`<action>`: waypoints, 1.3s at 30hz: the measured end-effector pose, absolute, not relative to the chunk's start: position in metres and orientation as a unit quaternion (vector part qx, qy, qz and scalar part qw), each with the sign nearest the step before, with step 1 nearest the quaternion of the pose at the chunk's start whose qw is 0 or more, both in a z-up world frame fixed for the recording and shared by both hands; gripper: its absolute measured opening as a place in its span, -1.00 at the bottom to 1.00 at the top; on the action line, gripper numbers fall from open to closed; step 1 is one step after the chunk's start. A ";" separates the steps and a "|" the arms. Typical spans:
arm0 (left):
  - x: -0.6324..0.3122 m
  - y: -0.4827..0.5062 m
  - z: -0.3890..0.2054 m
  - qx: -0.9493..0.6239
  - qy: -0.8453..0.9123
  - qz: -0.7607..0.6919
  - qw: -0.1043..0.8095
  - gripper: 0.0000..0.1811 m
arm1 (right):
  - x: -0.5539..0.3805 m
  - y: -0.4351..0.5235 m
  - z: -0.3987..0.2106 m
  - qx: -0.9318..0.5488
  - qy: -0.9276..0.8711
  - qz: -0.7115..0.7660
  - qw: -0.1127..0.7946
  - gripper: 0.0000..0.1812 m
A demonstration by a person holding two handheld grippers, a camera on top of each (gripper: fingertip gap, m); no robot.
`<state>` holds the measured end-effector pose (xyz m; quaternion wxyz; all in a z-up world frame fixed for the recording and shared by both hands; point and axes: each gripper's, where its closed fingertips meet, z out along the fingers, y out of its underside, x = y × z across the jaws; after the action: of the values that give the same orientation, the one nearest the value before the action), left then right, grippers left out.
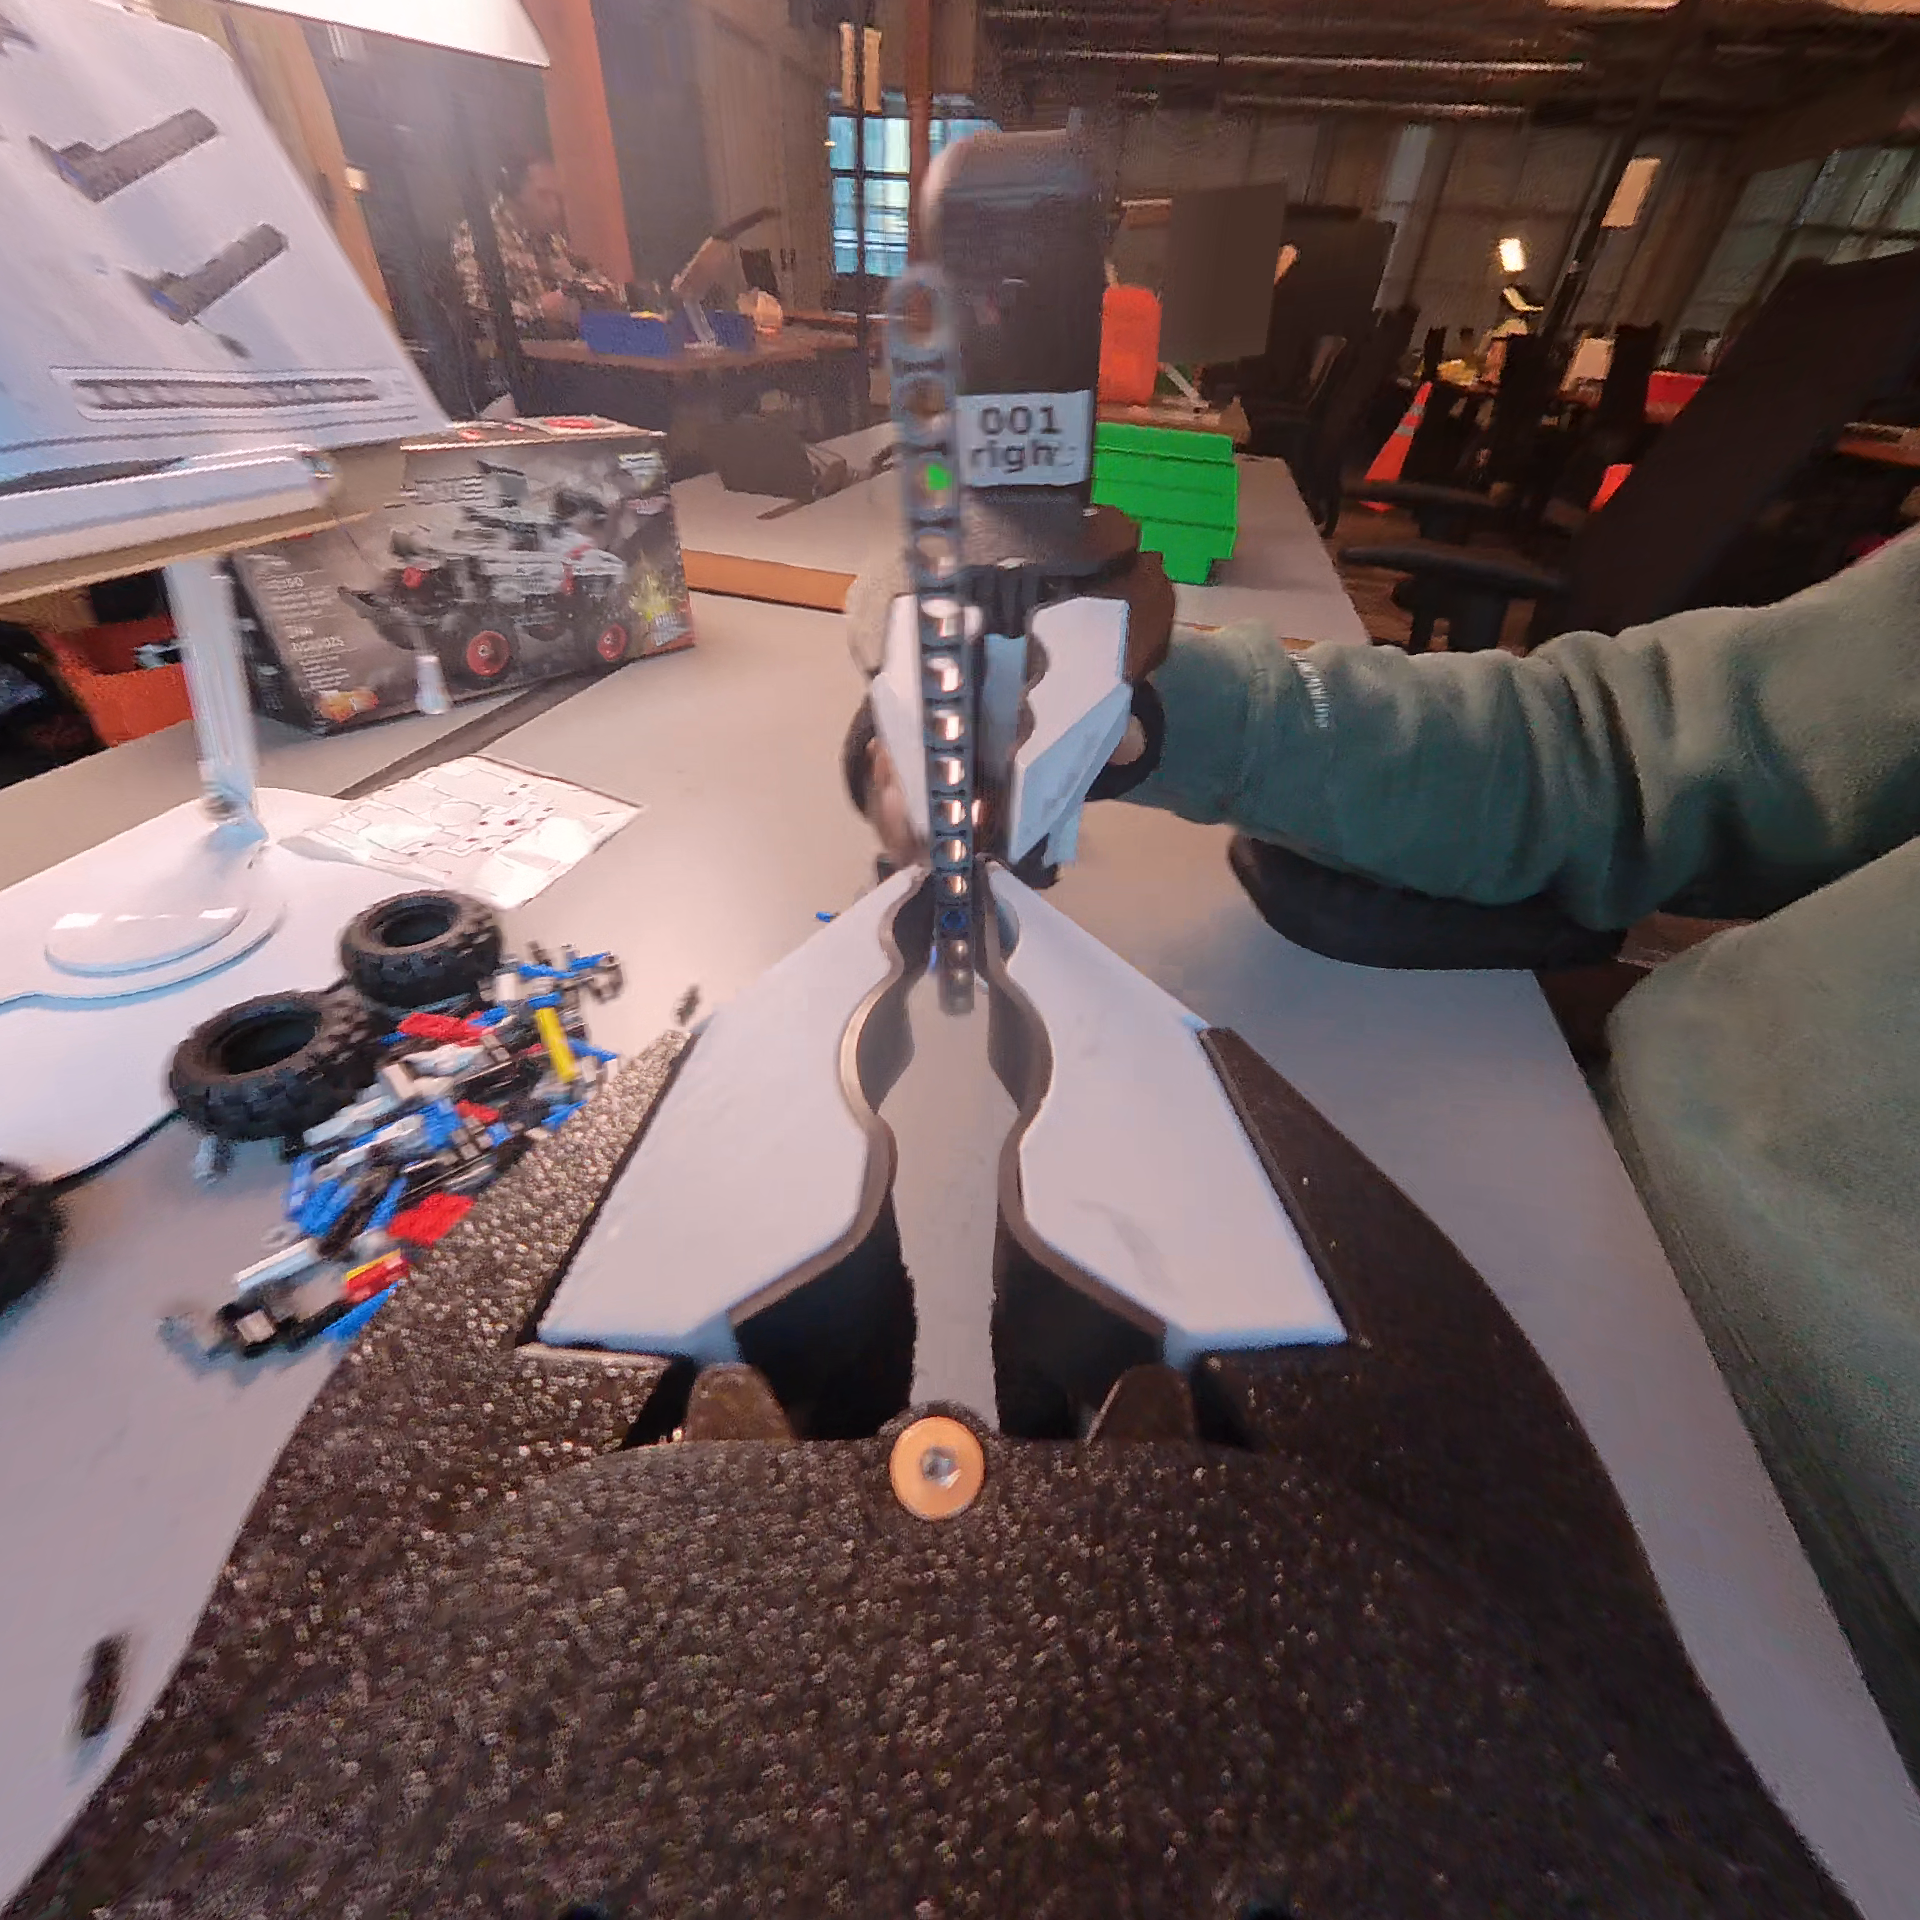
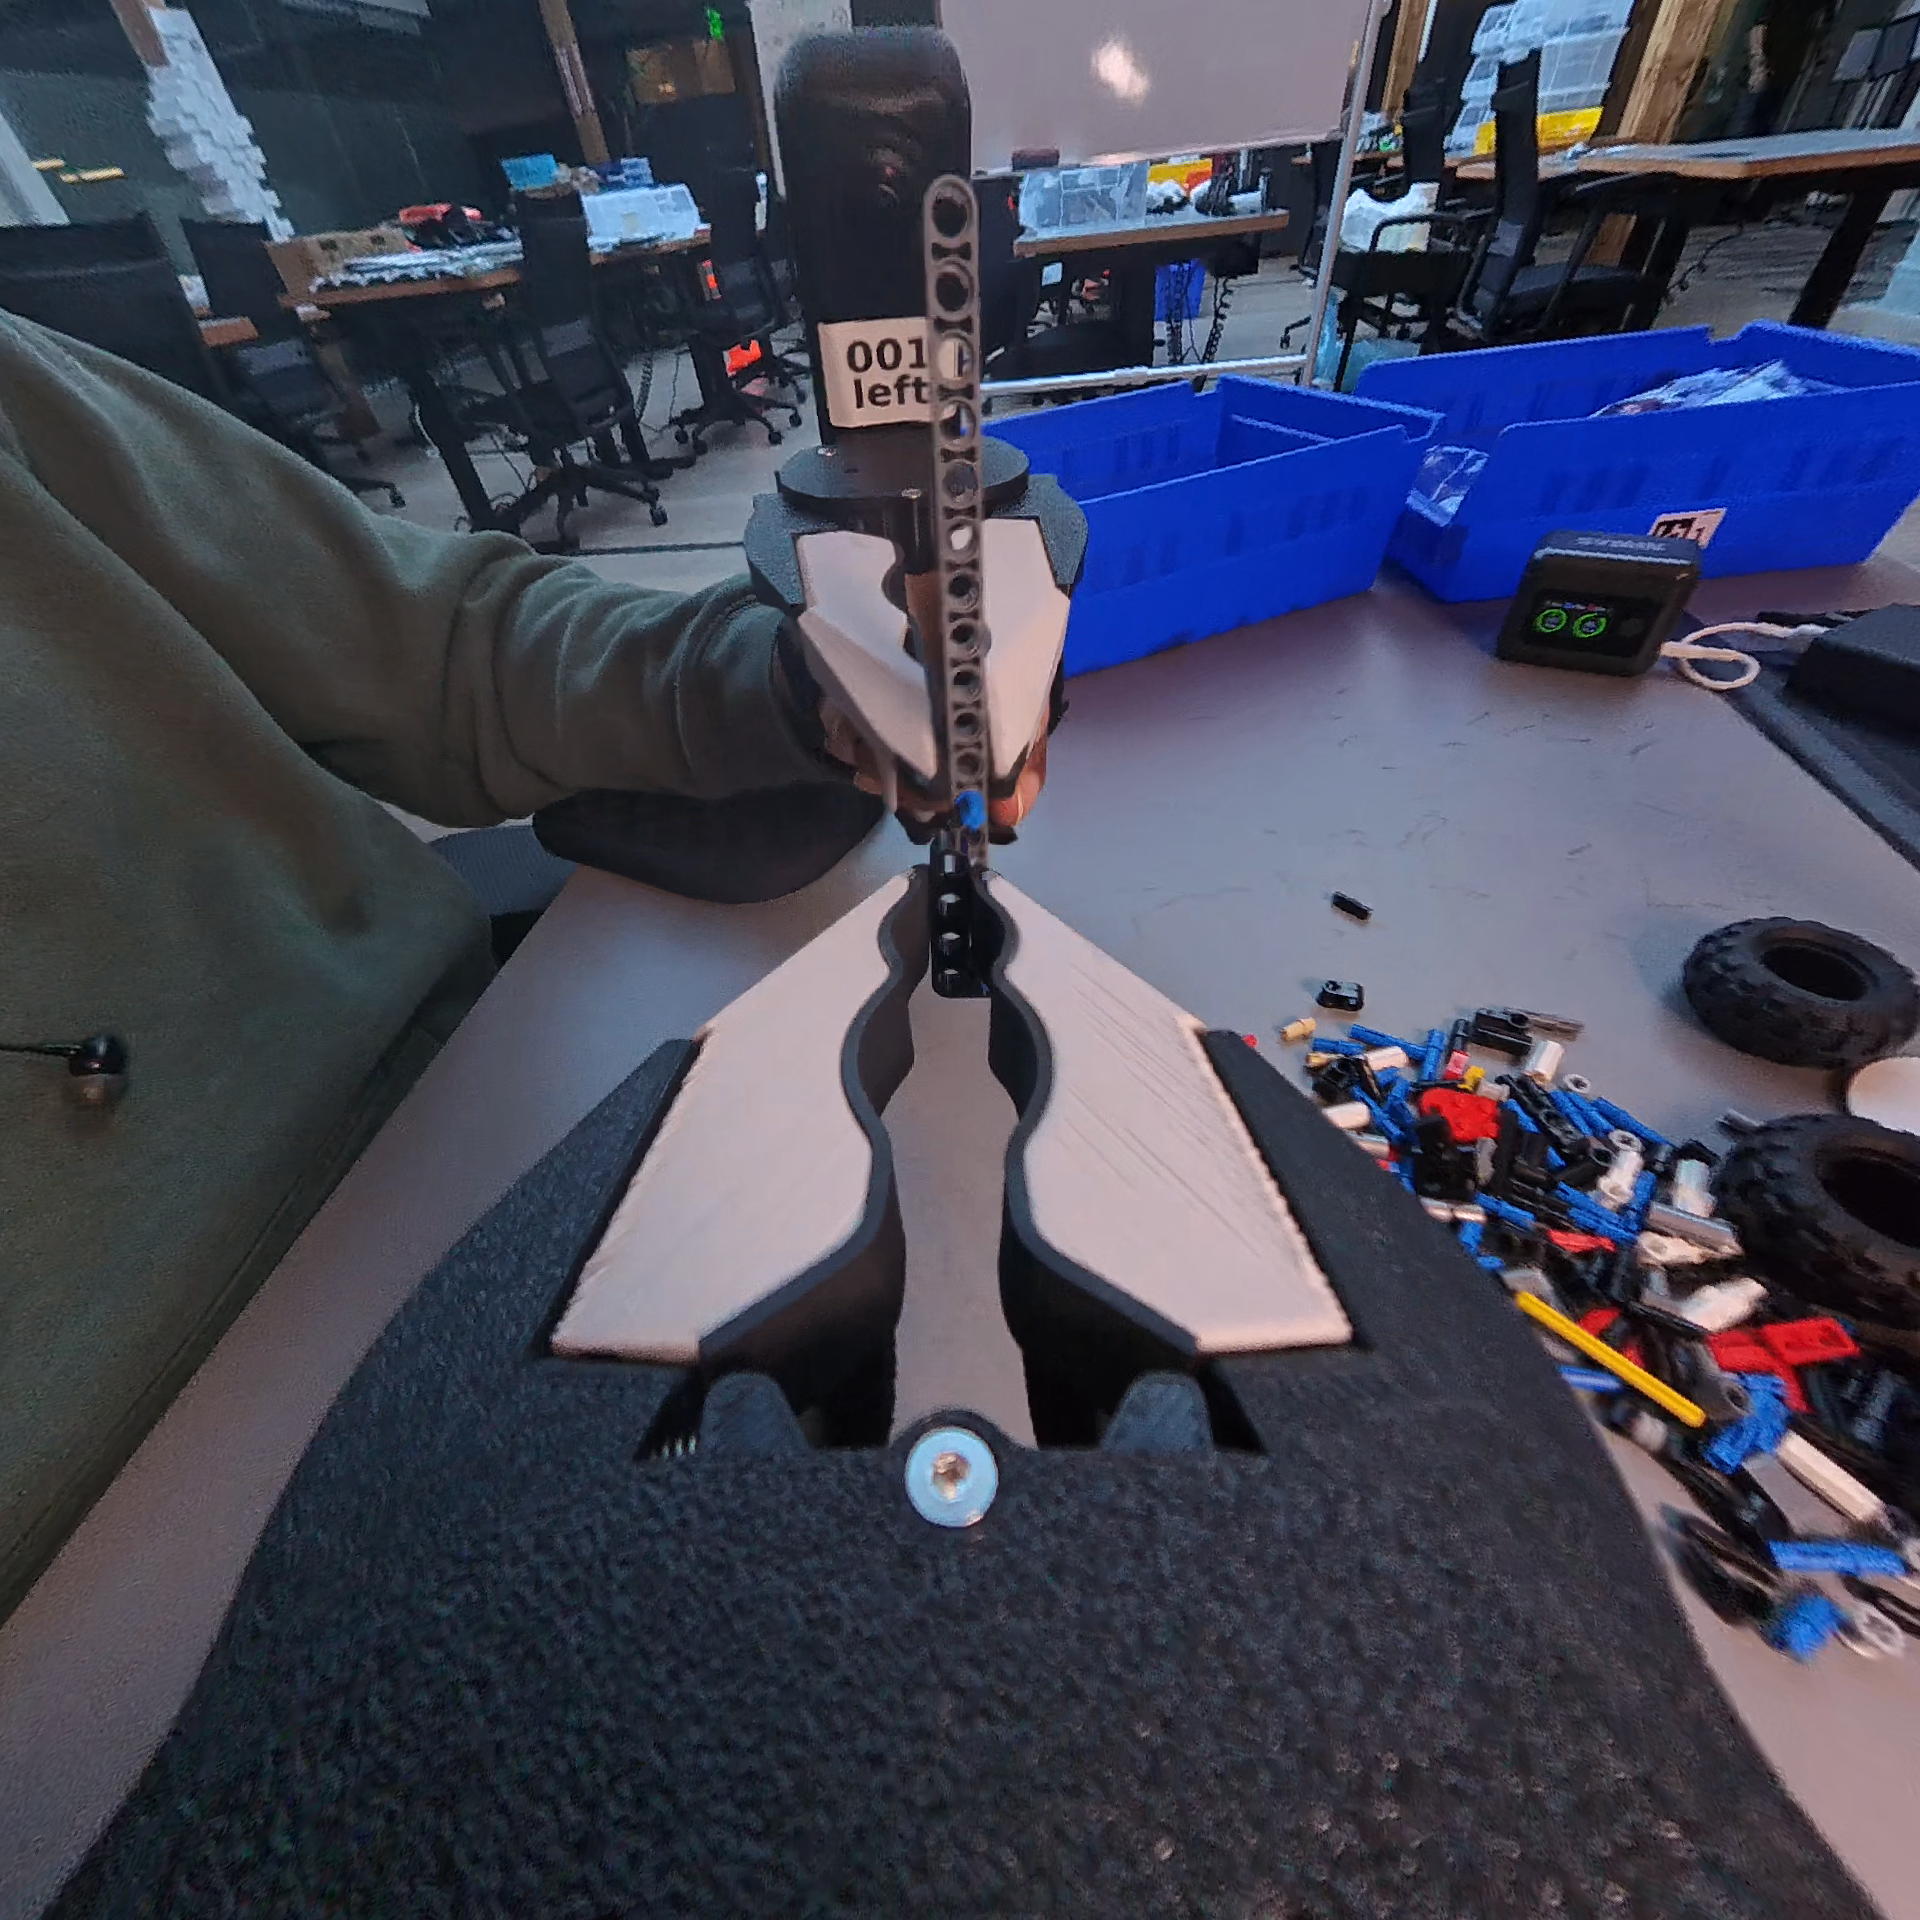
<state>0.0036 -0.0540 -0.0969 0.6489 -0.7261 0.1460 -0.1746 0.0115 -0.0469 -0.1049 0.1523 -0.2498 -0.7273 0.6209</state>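
My left gripper is shut on the lower end of a long grey beam with holes, which stands upright. A blue pin sits near the beam's bottom. My right gripper is shut on a short black beam with holes, which meets the grey beam at the blue pin. The two grippers face each other tip to tip above the grey table. The right gripper shows beyond the beam in the left wrist view, the left gripper in the right wrist view.
A pile of small toy parts with black tyres lies beside the grippers. A toy box, a booklet on a white stand and a sticker sheet are behind. Blue bins and a small screen device stand opposite. A sleeve is near. Both grippers' tips are close together, under 4 cm apart.
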 end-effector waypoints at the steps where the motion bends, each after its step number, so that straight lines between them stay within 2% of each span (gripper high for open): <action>1: -0.011 -0.057 -0.094 -0.727 0.131 -0.161 0.654 -0.94 | 0.013 -0.034 -0.099 -0.256 -0.718 0.627 0.162 -0.94; 6: -0.011 -0.059 -0.089 -0.719 0.132 -0.172 0.660 -0.93 | 0.022 -0.022 -0.087 -0.253 -0.719 0.619 0.188 -0.93; 11: -0.010 -0.049 -0.105 -0.738 0.104 -0.187 0.640 -0.93 | 0.020 -0.032 -0.092 -0.255 -0.709 0.638 0.157 -0.94; 15: 0.000 -0.049 -0.133 -0.776 0.127 -0.188 0.589 -0.92 | 0.024 -0.034 -0.089 -0.252 -0.700 0.654 0.139 -0.93; 22: 0.028 -0.061 -0.210 -0.873 0.234 -0.109 0.414 -0.92 | 0.035 -0.026 -0.081 -0.242 -0.687 0.675 0.122 -0.94; 24: 0.032 -0.061 -0.220 -0.879 0.250 -0.092 0.395 -0.92 | 0.037 -0.026 -0.081 -0.241 -0.686 0.677 0.115 -0.94; 26: 0.036 -0.061 -0.219 -0.874 0.255 -0.101 0.401 -0.90 | 0.037 -0.029 -0.085 -0.239 -0.693 0.671 0.110 -0.93; 27: 0.035 -0.059 -0.214 -0.870 0.248 -0.103 0.413 -0.83 | 0.038 -0.031 -0.087 -0.238 -0.696 0.669 0.107 -0.93; 30: 0.031 -0.053 -0.182 -0.837 0.223 -0.122 0.485 -0.69 | 0.037 -0.037 -0.092 -0.235 -0.703 0.664 0.101 -0.93; 34: 0.034 -0.050 -0.142 -0.787 0.207 -0.131 0.567 -0.77 | 0.034 -0.046 -0.101 -0.235 -0.715 0.651 0.100 -0.93; 39: 0.033 -0.050 -0.134 -0.775 0.217 -0.096 0.586 -0.96 | 0.034 -0.058 -0.106 -0.219 -0.737 0.628 0.122 -0.93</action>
<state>0.0332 -0.0499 -0.1344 0.5856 -0.7751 0.2167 -0.0960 0.0338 -0.0576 -0.1060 0.1222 -0.2188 -0.7366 0.6281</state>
